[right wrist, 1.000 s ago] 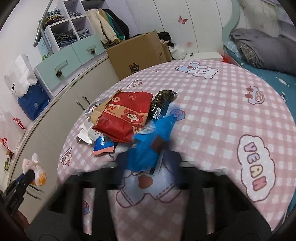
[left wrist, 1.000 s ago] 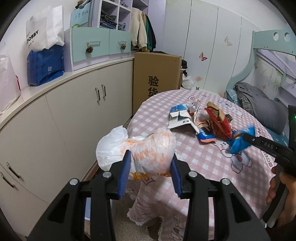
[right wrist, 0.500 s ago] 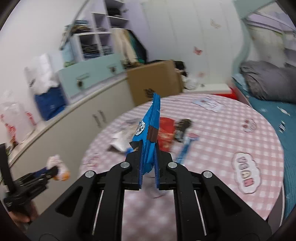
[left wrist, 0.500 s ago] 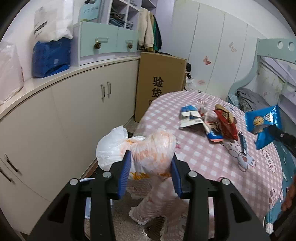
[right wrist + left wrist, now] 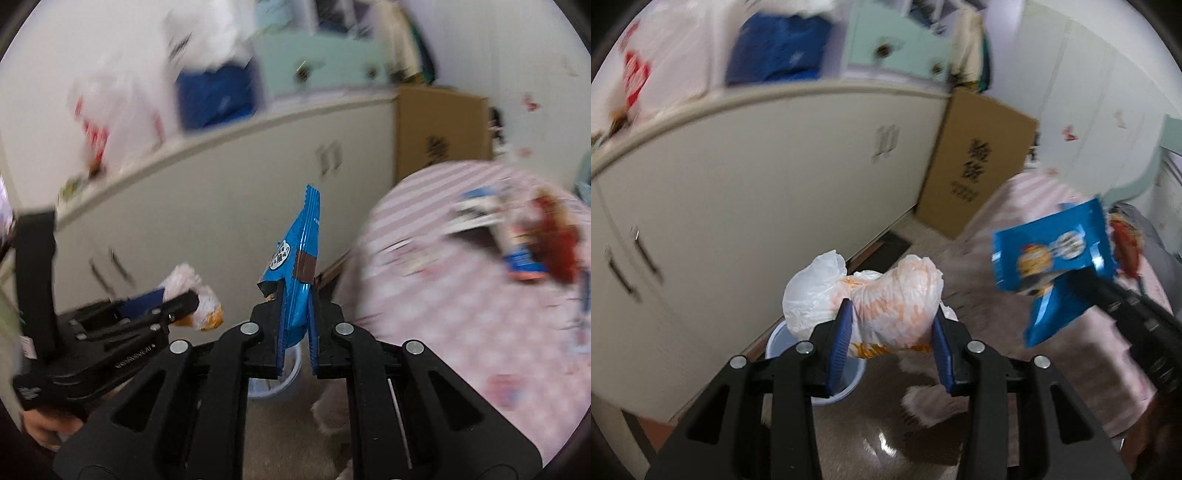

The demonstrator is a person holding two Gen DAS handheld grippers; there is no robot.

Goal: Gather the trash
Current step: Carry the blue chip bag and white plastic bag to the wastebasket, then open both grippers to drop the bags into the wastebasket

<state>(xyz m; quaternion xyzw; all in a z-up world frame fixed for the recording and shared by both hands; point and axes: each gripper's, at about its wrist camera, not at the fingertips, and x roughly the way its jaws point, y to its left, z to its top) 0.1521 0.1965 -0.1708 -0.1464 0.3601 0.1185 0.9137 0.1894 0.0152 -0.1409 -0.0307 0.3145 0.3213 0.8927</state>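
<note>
A long run of cream cabinets (image 5: 768,192) fills the background, with one cardboard box (image 5: 979,162) standing at its far end beside the round table (image 5: 461,306) in its pink checked cloth. On that table lies a blurred heap of wrappers, of which one red packet (image 5: 554,236) and one white-and-blue carton (image 5: 480,210) can be made out. One pale blue bin (image 5: 846,373) sits on the floor below both tools. The left gripper (image 5: 890,332) has its blue pads spread fairly wide, pressed against either side of one crumpled white-and-orange plastic bag (image 5: 886,299), held above the bin. The right gripper (image 5: 297,325) is nearly closed, pinching the lower end of one blue snack wrapper (image 5: 299,251) that stands upright, just right of the bag
</note>
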